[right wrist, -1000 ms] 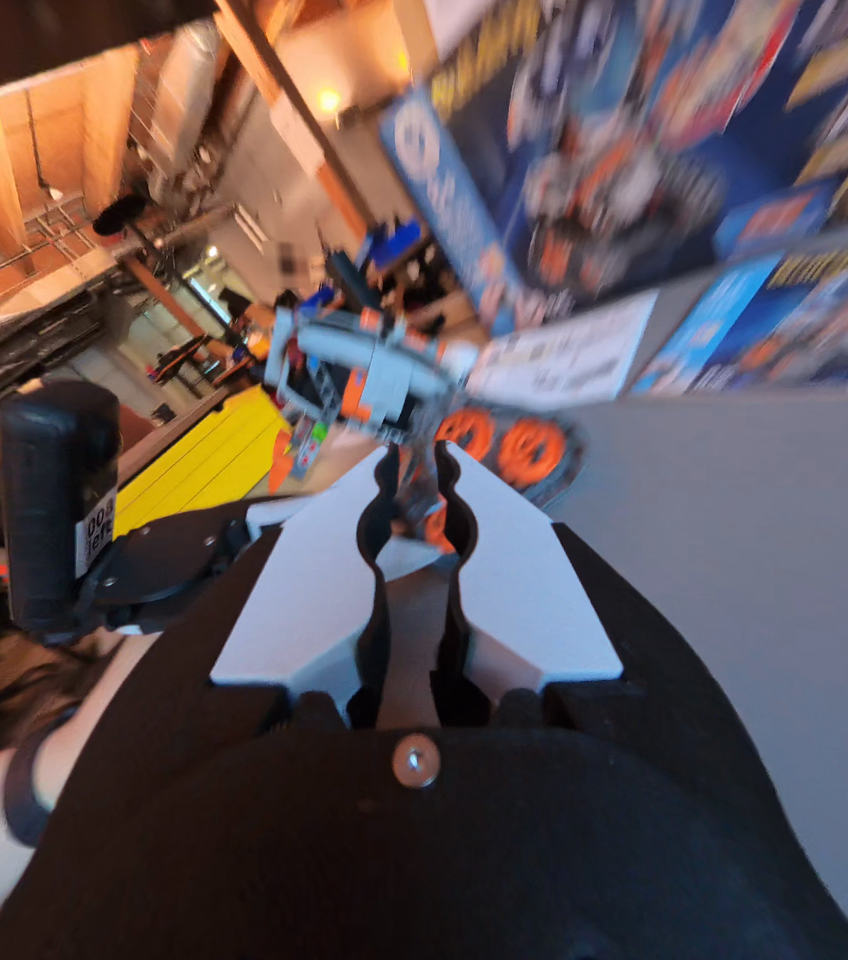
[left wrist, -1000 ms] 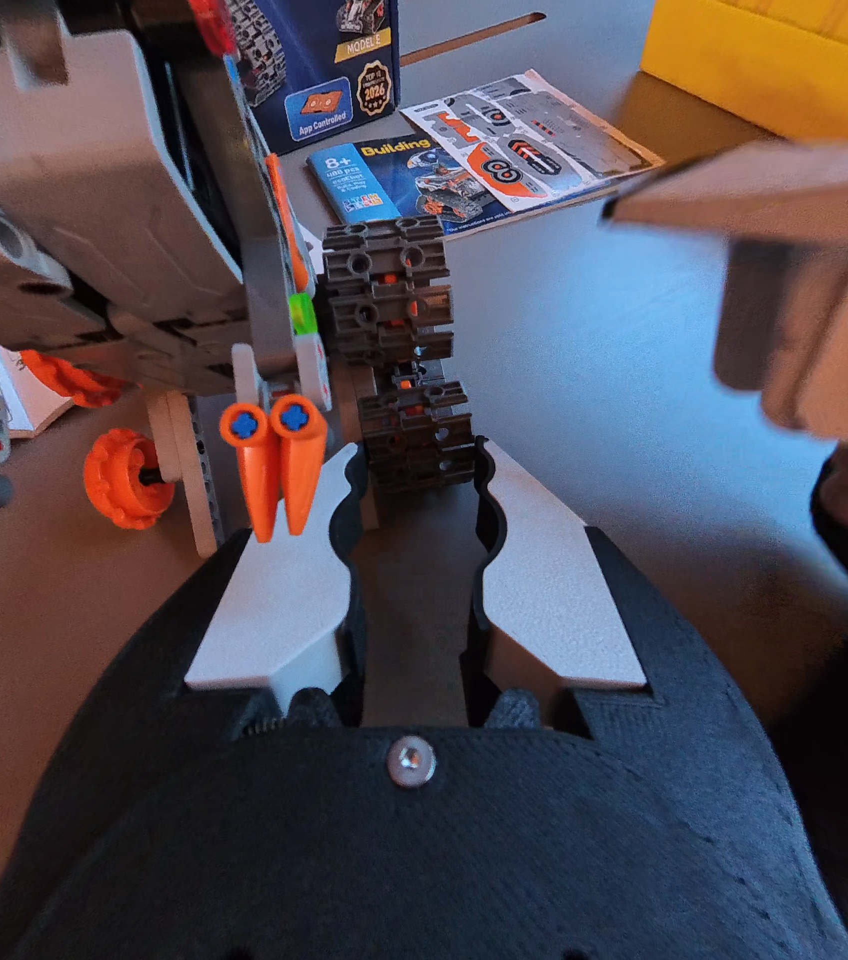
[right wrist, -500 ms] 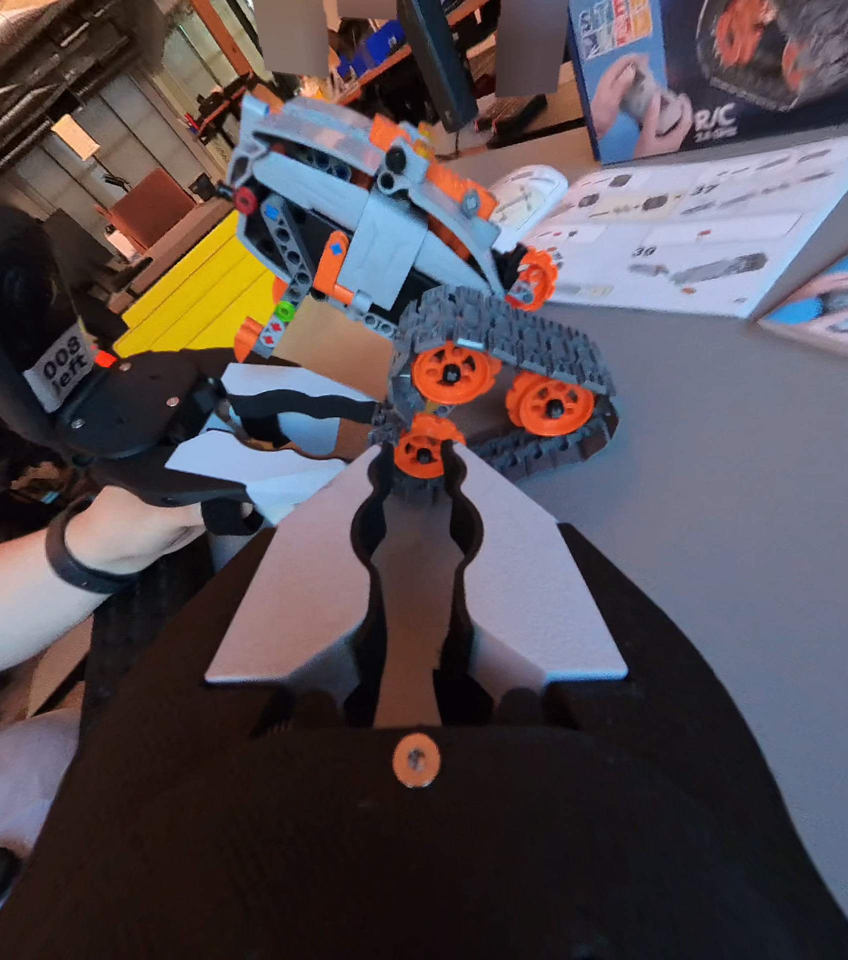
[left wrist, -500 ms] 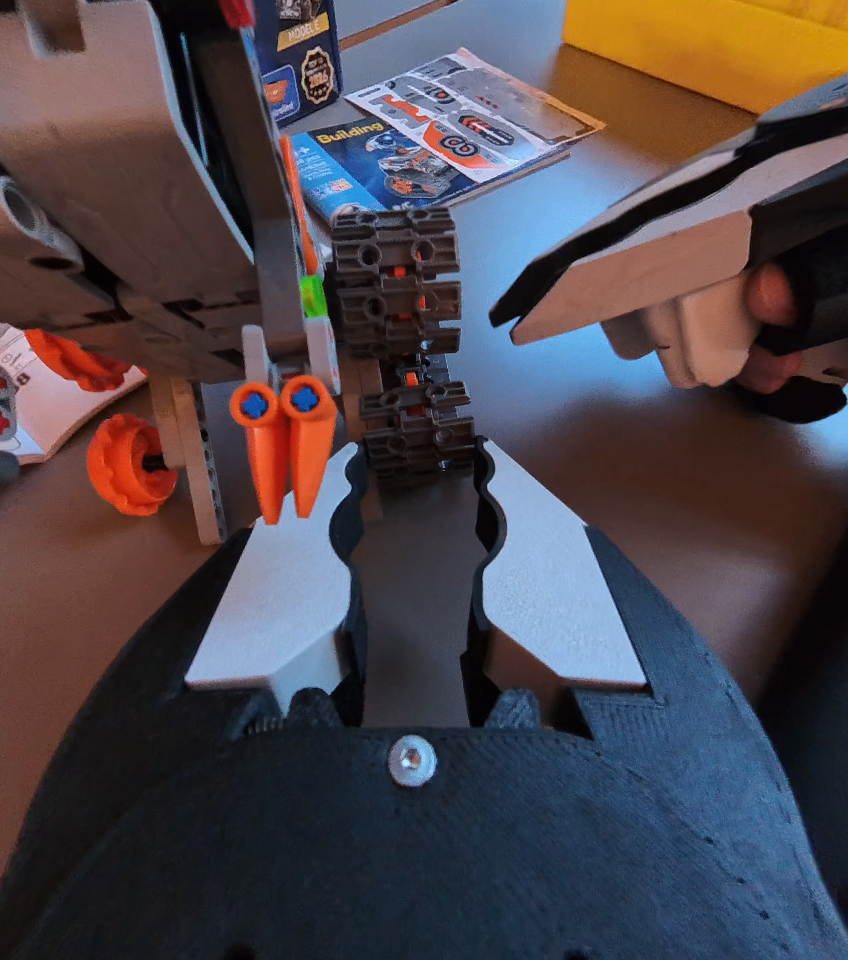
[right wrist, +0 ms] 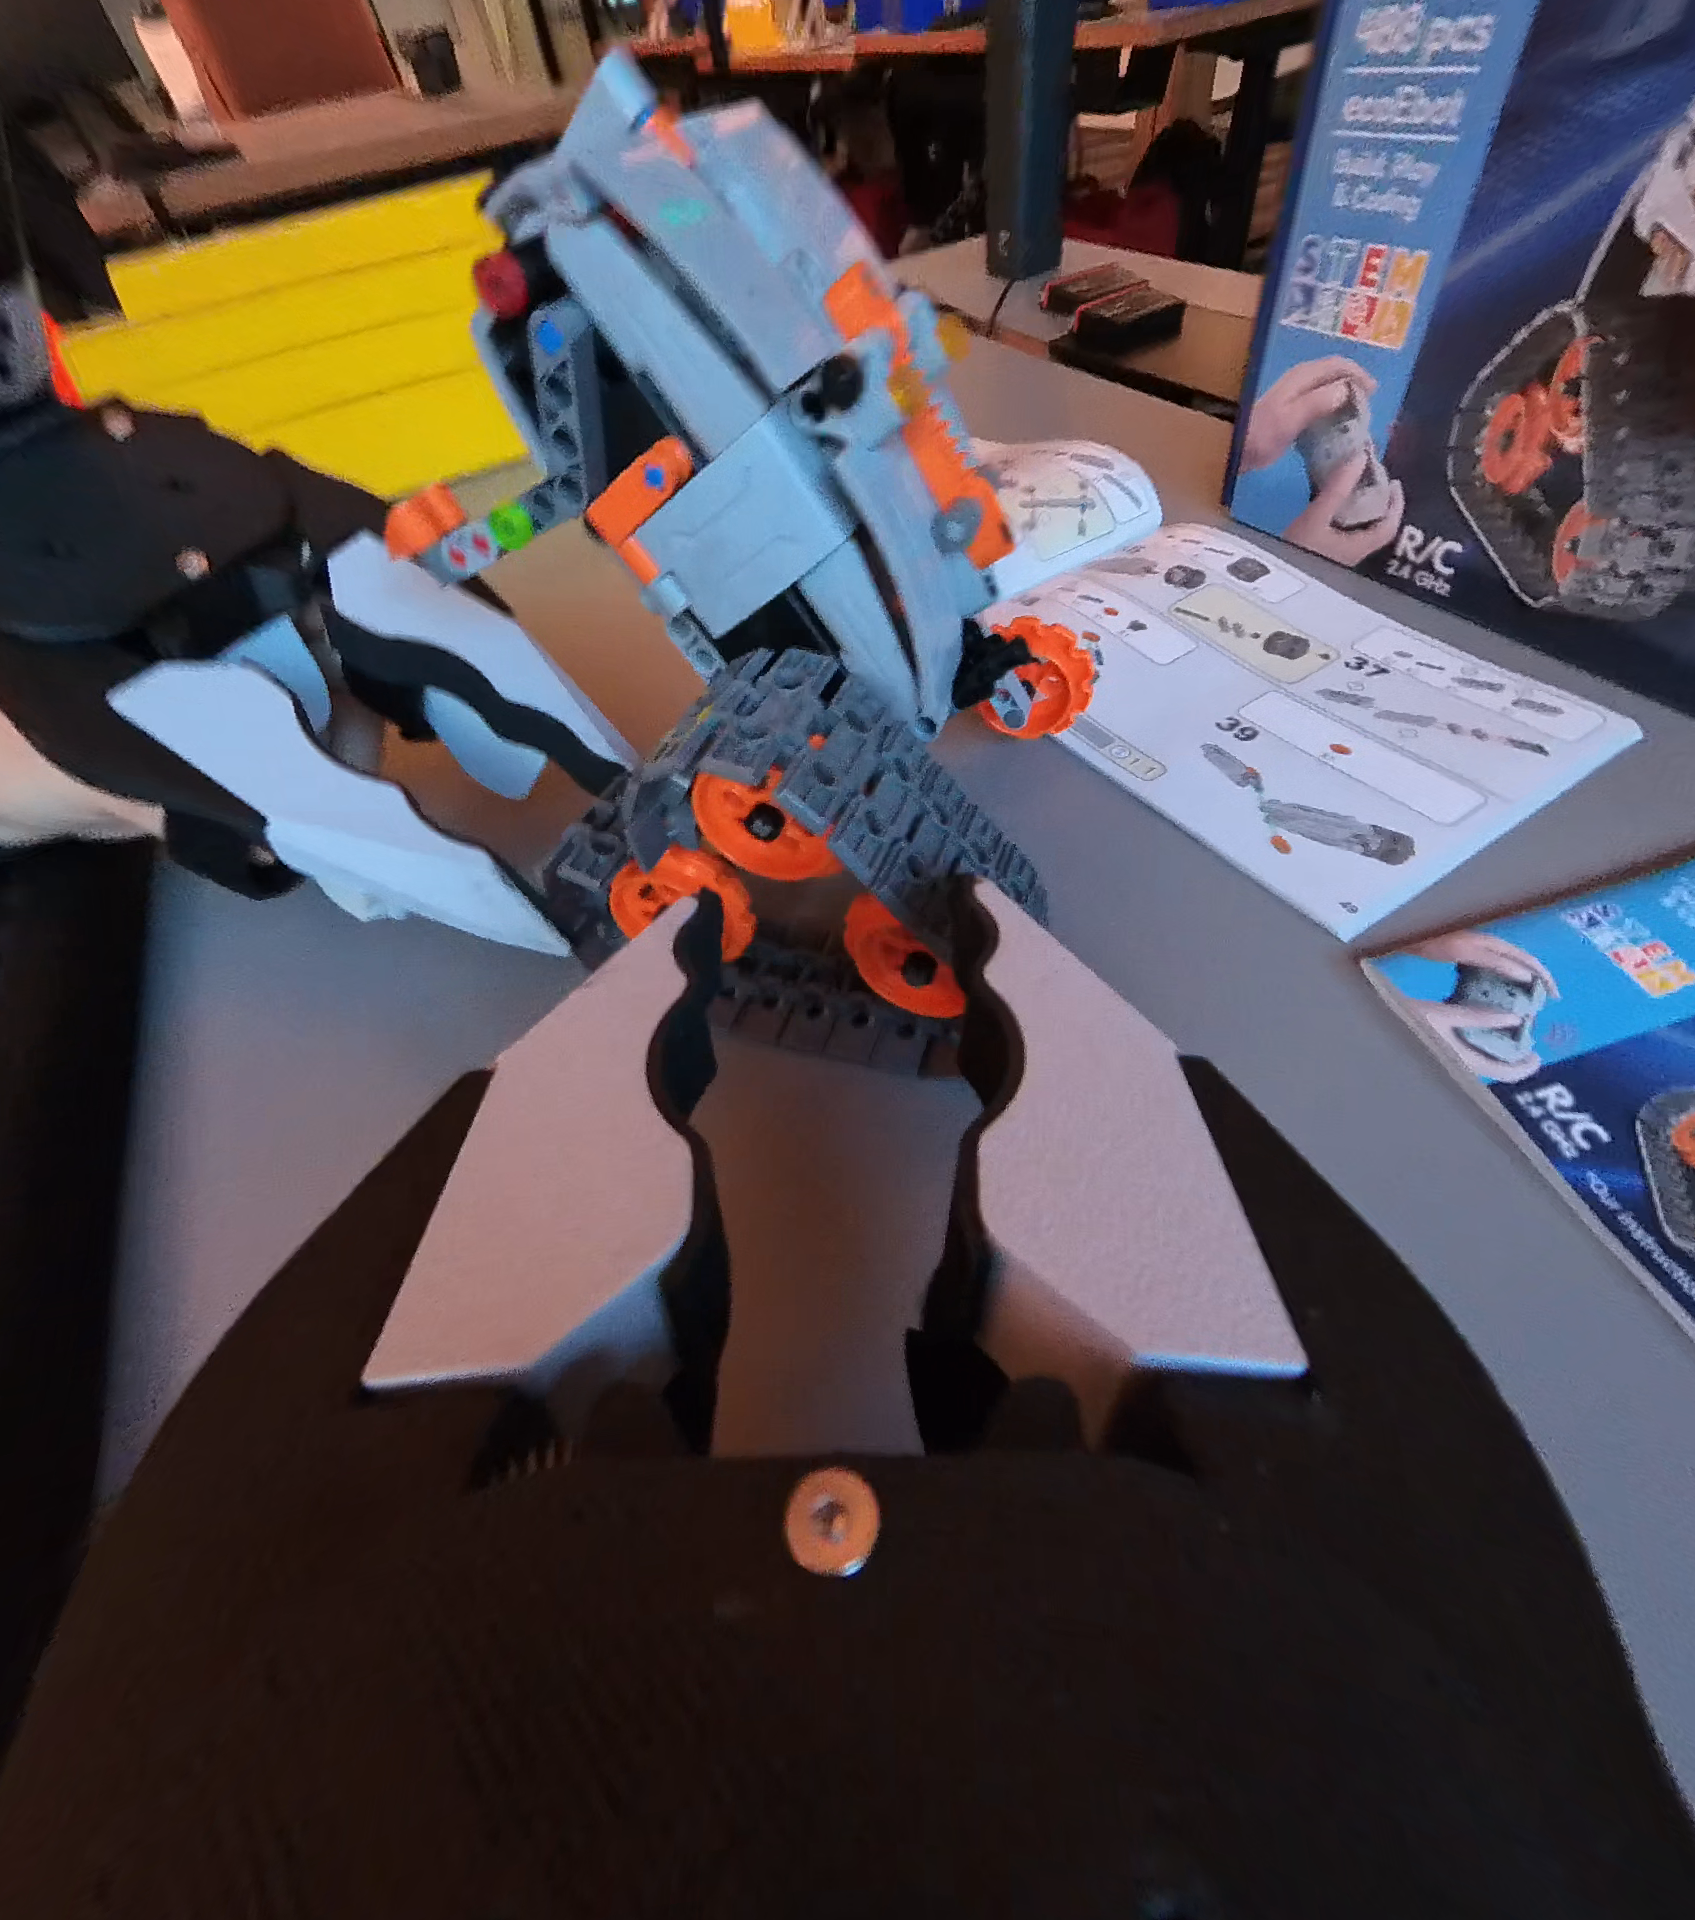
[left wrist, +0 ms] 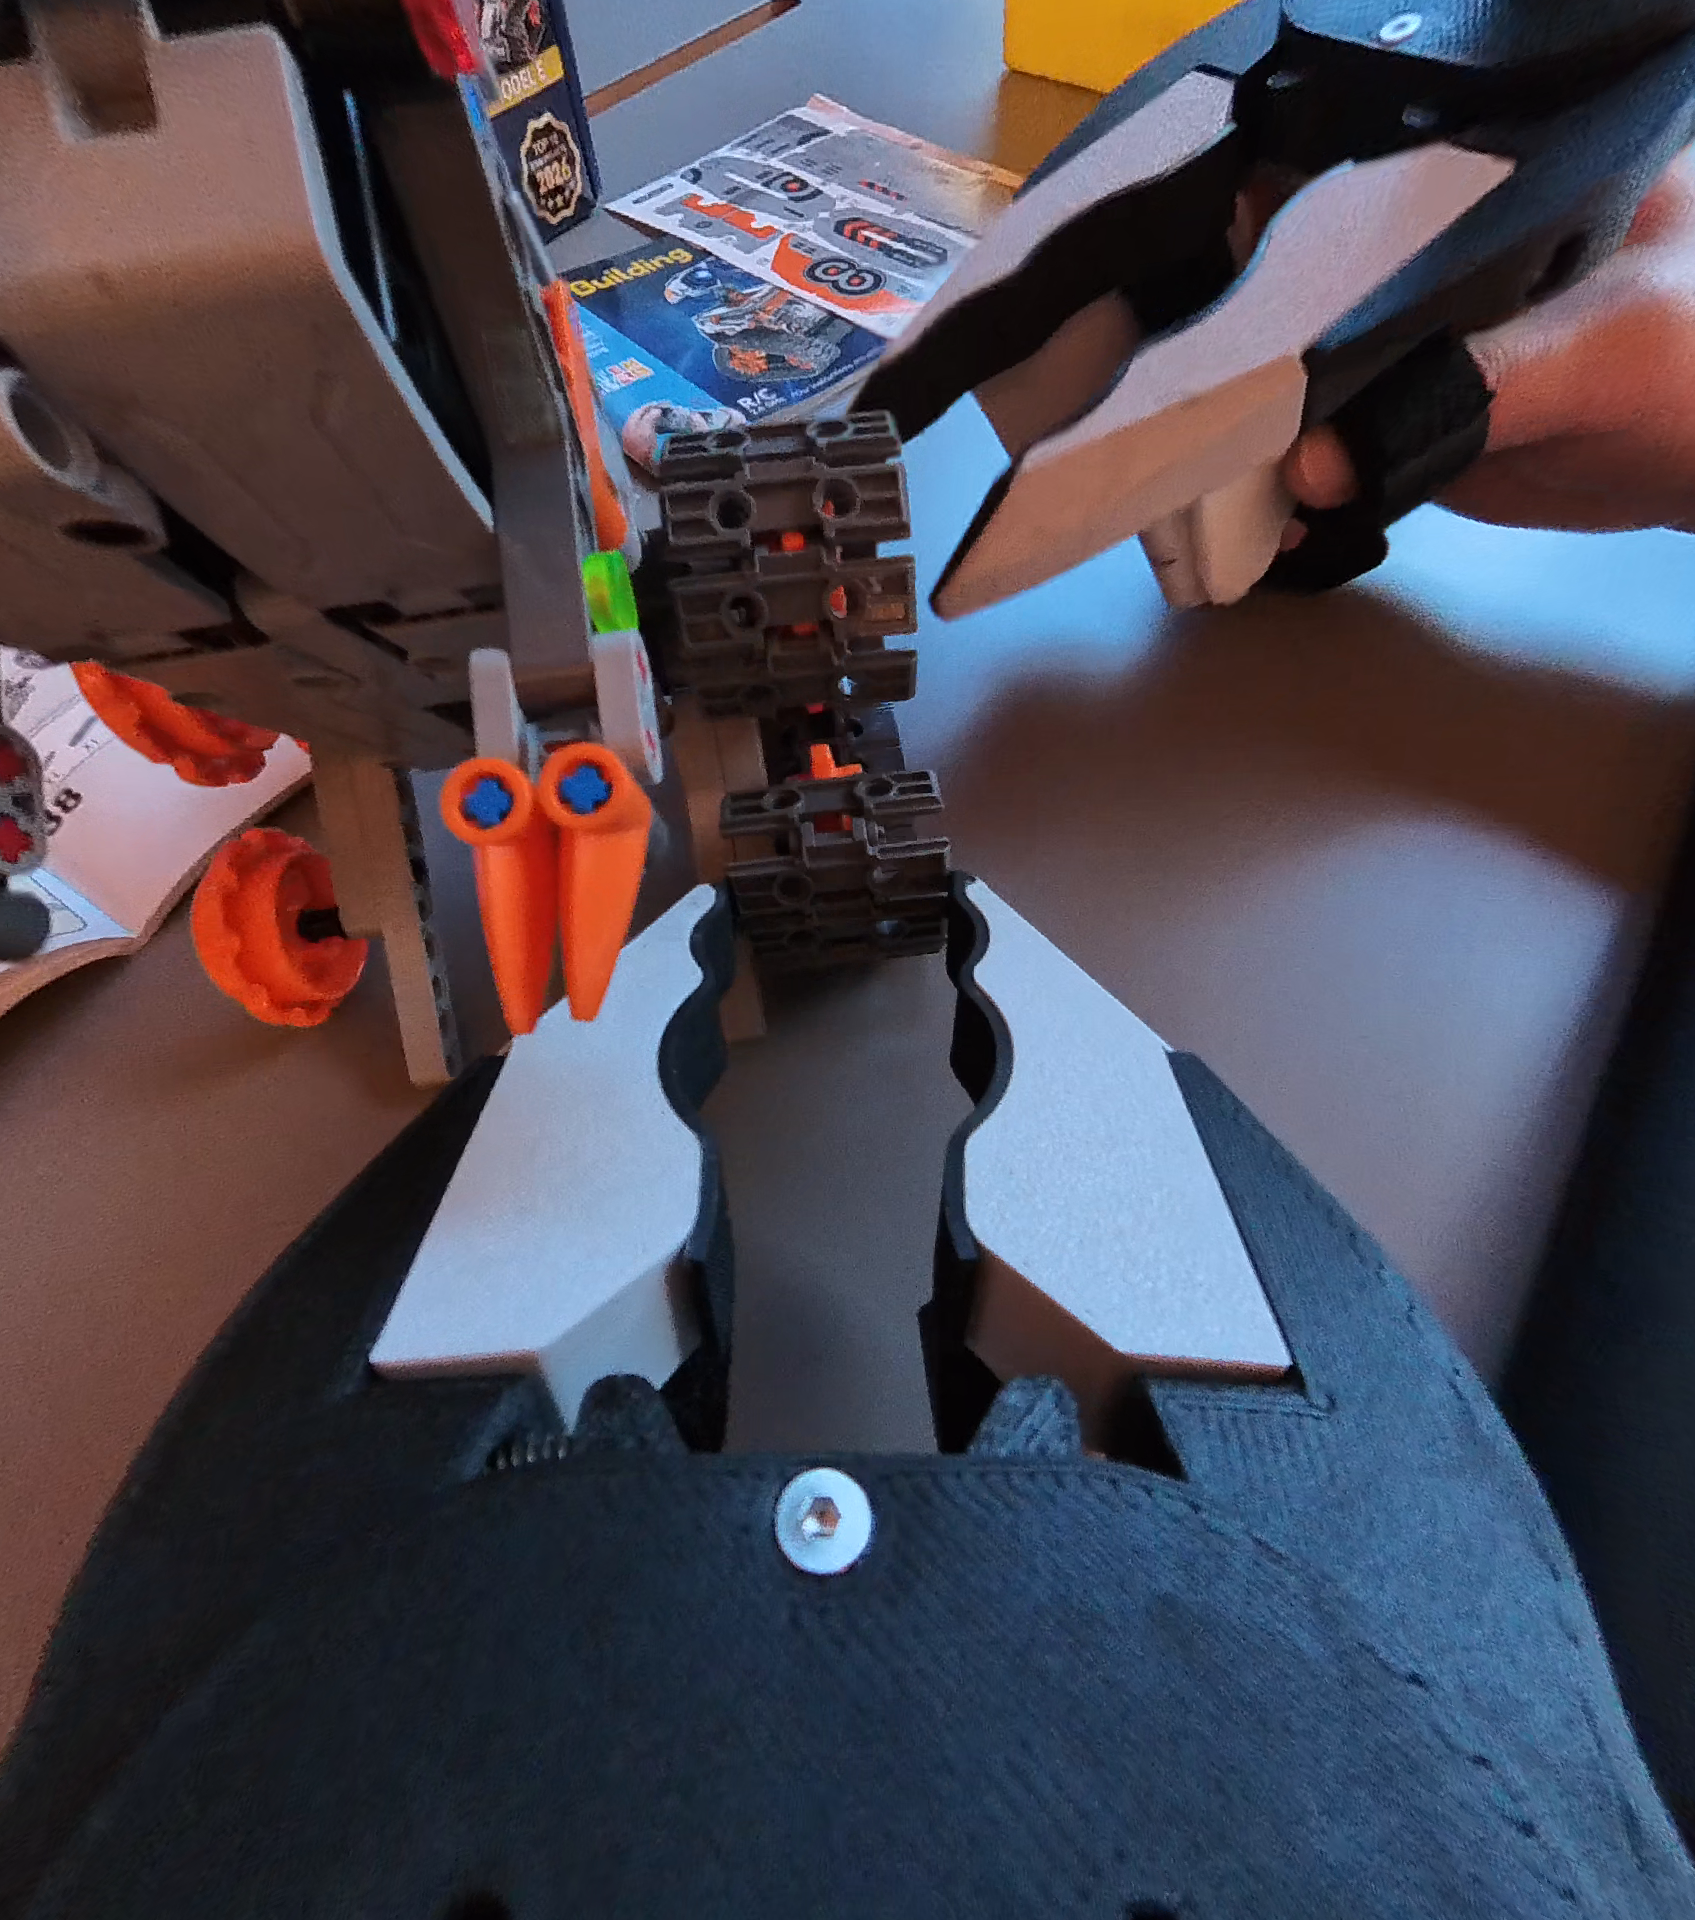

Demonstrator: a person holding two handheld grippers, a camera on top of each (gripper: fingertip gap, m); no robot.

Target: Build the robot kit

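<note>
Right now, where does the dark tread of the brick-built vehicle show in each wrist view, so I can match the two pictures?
Left wrist view: the dark tread runs end-on up the centre, its lower end between the left gripper fingers.
Right wrist view: the same tread sits mid-frame, side-on around orange wheels, just ahead of the right gripper.
Shared landmark: the blue booklet flat on the table.

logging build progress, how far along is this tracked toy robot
Looks done: the grey and orange model body is assembled, and the dark track runs around orange wheels.
In hand: the left tool is closed on the track's end, with the model tilted; the right tool is open by the lower wheels.
Possibly left: the far-side wheel shows no track, and the instruction booklet lies open.
</note>
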